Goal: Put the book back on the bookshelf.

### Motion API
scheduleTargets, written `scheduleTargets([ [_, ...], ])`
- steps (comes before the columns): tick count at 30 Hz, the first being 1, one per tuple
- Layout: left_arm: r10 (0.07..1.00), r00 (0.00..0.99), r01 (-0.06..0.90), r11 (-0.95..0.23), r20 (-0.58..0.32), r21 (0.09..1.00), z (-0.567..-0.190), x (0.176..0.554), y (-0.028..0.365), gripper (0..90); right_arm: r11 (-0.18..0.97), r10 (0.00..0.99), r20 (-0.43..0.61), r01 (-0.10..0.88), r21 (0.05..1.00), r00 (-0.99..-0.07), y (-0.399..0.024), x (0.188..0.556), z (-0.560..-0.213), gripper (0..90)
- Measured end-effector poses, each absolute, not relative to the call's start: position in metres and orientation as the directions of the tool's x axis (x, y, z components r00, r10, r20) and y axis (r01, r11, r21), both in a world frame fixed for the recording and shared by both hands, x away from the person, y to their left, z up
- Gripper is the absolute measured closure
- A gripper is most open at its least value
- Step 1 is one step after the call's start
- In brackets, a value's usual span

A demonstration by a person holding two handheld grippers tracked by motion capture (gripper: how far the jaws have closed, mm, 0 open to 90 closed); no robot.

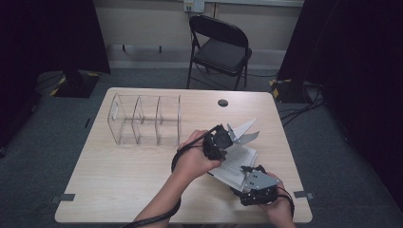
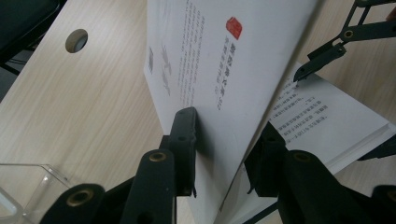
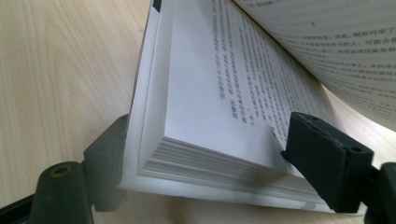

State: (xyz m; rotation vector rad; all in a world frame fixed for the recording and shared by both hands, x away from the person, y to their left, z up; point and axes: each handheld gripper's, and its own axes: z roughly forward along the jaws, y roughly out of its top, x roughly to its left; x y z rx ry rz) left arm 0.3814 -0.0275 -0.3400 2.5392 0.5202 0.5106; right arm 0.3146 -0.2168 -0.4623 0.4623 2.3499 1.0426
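Fingers first: our left gripper (image 2: 219,154) has its two black jaws pinched tight on the raised front cover and first leaves of the white paperback book (image 1: 235,164), while our right gripper (image 3: 201,172) straddles the thick block of remaining pages at the near corner, one pad (image 3: 327,158) lying on the top printed page and the other against the book's underside. Whether that right pair truly presses or only brackets the block, we cannot tell.

We judge the book light but floppy: the lifted sheets bend in a curve, and thin paper will crease or tear if pulled by a single leaf. Better to take it near the spine or across the whole stack, where it is stiff. The glossy cover may slip.

It lies open on the pale wooden table (image 1: 119,185), at the near right part, well apart from the clear plastic three-compartment organiser (image 1: 145,118). Its pages carry dense black print, and the cover shows a small red seal (image 2: 234,27).
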Motion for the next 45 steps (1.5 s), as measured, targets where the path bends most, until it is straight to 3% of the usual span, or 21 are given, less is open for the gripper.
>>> scheduleTargets([
  [8,0.452,0.858,0.276,-0.808,0.245,0.521,-0.337,0.38,-0.029,67.3,0.704,0.454,-0.391,0.053,0.708,-0.801,-0.208,0.308,-0.456,28.7],
  [11,0.449,0.86,0.279,-0.81,0.24,0.516,-0.335,0.38,-0.028,67.2,0.713,0.433,-0.417,0.021,0.701,-0.799,-0.207,0.304,-0.453,34.9],
  [12,0.455,0.859,0.282,-0.803,0.234,0.525,-0.335,0.379,-0.027,67.0,0.717,0.433,-0.443,0.002,0.697,-0.785,-0.206,0.299,-0.45,41.4],
  [15,0.449,0.866,0.279,-0.799,0.22,0.533,-0.333,0.379,-0.027,66.5,0.711,0.438,-0.445,-0.001,0.703,-0.781,-0.208,0.296,-0.445,45.4],
  [21,0.417,0.887,0.234,-0.775,0.198,0.587,-0.331,0.376,-0.029,63.2,0.716,0.438,-0.482,-0.029,0.697,-0.759,-0.213,0.291,-0.433,54.7],
  [26,0.391,0.912,0.197,-0.685,0.126,0.701,-0.325,0.37,-0.022,52.9,0.665,0.478,-0.445,-0.019,0.747,-0.757,-0.225,0.292,-0.413,61.0],
  [29,0.403,0.912,0.212,-0.617,0.073,0.758,-0.313,0.368,-0.008,49.2,0.678,0.466,-0.443,-0.013,0.735,-0.765,-0.229,0.294,-0.407,61.7],
  [35,0.391,0.918,0.201,-0.593,0.061,0.78,-0.308,0.365,0.015,38.0,0.687,0.457,-0.421,0.01,0.727,-0.784,-0.229,0.294,-0.399,61.9],
  [45,0.448,0.894,0.264,-0.569,0.023,0.779,-0.334,0.366,0.066,33.7,0.656,0.478,-0.373,0.04,0.754,-0.795,-0.235,0.296,-0.389,62.0],
])
